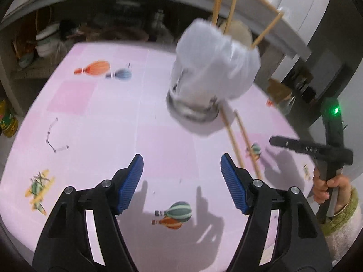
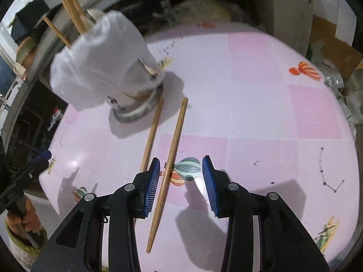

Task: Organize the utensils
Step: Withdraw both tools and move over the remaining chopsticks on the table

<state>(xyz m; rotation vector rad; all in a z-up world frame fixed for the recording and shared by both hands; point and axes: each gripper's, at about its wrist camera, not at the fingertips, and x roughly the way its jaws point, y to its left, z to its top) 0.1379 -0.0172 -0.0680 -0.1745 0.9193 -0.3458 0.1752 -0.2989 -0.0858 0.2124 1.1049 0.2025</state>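
A metal utensil holder wrapped in a white plastic bag stands on the pink table, with several wooden chopsticks sticking out of its top. Two loose chopsticks lie on the cloth just in front of it. My left gripper is open over bare cloth to their left, with nothing between its pads. In the right wrist view the holder is at the upper left. My right gripper is open, and one loose chopstick lies between its fingers near the left pad. The other chopstick lies just outside that finger.
The pink tablecloth carries balloon and plane prints. Behind it is a dark shelf with stacked bowls, and a yellow bottle stands at the left. A cardboard box and crumpled plastic sit beyond the table's right edge. A hand holds the right gripper.
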